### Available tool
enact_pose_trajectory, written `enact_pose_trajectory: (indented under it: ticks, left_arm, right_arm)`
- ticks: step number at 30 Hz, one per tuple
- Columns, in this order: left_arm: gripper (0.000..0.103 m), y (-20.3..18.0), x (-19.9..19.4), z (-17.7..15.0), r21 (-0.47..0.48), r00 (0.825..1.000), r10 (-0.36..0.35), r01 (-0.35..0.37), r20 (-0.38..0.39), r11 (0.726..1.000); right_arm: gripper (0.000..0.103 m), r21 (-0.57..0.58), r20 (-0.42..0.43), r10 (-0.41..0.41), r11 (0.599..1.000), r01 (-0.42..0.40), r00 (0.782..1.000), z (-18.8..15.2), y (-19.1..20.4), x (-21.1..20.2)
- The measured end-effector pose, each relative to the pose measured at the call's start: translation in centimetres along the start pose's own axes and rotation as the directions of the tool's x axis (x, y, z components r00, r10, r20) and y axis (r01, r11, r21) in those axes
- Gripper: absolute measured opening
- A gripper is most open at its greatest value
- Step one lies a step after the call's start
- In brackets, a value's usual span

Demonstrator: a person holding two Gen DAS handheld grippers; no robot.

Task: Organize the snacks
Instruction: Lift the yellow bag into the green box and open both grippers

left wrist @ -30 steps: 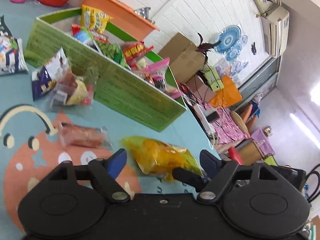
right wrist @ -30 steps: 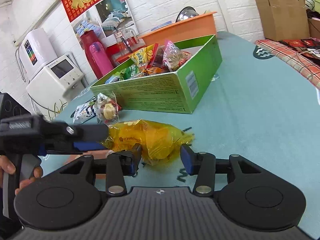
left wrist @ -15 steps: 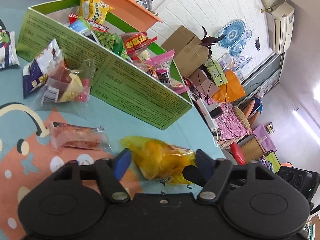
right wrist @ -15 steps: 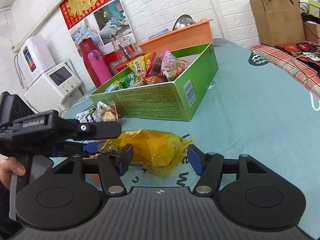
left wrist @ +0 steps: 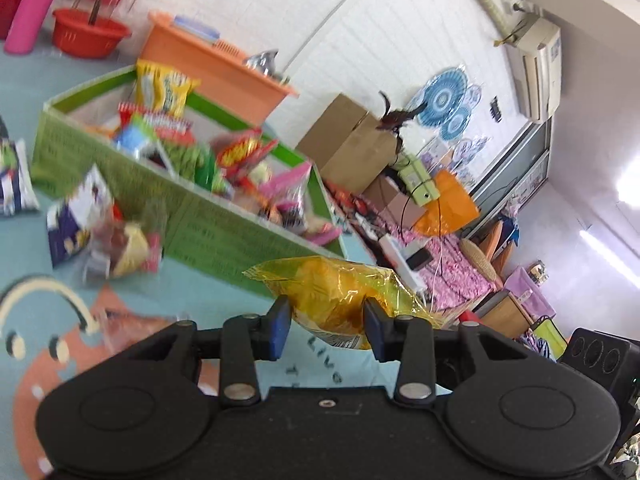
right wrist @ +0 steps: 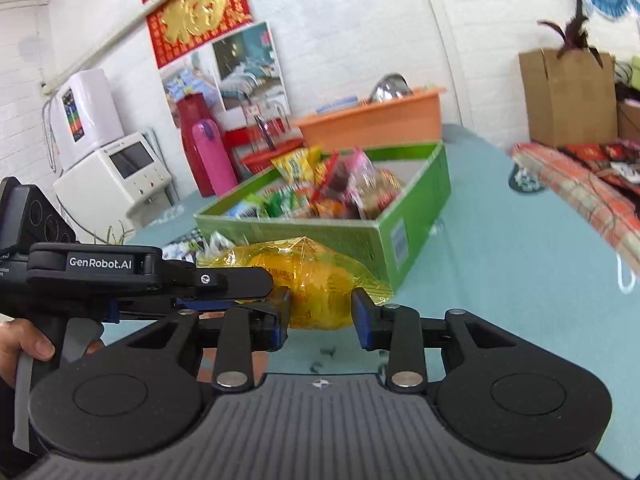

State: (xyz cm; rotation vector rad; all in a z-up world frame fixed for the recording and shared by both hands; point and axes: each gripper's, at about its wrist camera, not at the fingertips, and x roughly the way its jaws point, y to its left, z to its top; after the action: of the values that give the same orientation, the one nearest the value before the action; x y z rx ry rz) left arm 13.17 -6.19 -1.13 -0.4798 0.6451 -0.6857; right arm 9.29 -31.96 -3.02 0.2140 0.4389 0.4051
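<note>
Now that both grippers have just closed on the yellow snack bag (left wrist: 340, 300), the left gripper (left wrist: 325, 326) and right gripper (right wrist: 320, 314) hold it up off the table (right wrist: 500, 264). Earlier it lay flat. Next stop looks like the green box (right wrist: 360, 236) just behind.

Standing behind tabletop (right wrist: 520, 264): pink flask (right wrist: 210, 156) upright beside red flask (right wrist: 192, 120). Sitting near them: red basin (left wrist: 90, 34), orange tub (right wrist: 376, 120). Hanging on white brick wall: red-gold banner (right wrist: 196, 10), blue paper fans (left wrist: 444, 102), air conditioner (left wrist: 538, 64). Resting at right: cardboard box (right wrist: 568, 96), dark plant (right wrist: 576, 28) poking above. Standing at left: white appliance (right wrist: 112, 176).
</note>
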Motion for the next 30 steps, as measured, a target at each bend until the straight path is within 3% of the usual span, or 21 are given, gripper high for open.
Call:
enact_pose_trajectory:
  ticks: [13,26,27,28,30]
  left_arm:
    - [0.026,0.7,-2.0,7.7,0.070,0.987,0.042,-0.053,0.154,0.996]
    - [0.027,7.1,0.6,10.9,0.006,0.981,0.123,-0.125,0.149,0.992]
    - [0.037,7.6,0.9,11.0,0.002,0.982,0.125,-0.127,0.143,0.992]
    - [0.064,8.0,1.3,10.9,-0.002,0.982,0.131,-0.132,0.138,0.991]
    - [0.103,8.6,1.7,10.7,-0.007,0.980,0.153,-0.153,0.127,0.988]
  right_arm:
    - [0.058,-0.092,0.164,0.084,0.993,-0.070,0.983,7.1,2.8,4.4]
    - [0.058,-0.085,0.107,0.119,0.990,-0.110,0.987,8.6,2.0,12.7]
    - [0.058,-0.085,0.099,0.114,0.991,-0.106,0.989,8.5,1.9,13.3]
    - [0.058,-0.086,0.088,0.104,0.992,-0.096,0.991,8.4,1.9,13.8]
    - [0.060,-0.108,0.061,0.073,0.992,-0.066,0.995,8.0,2.1,14.7]
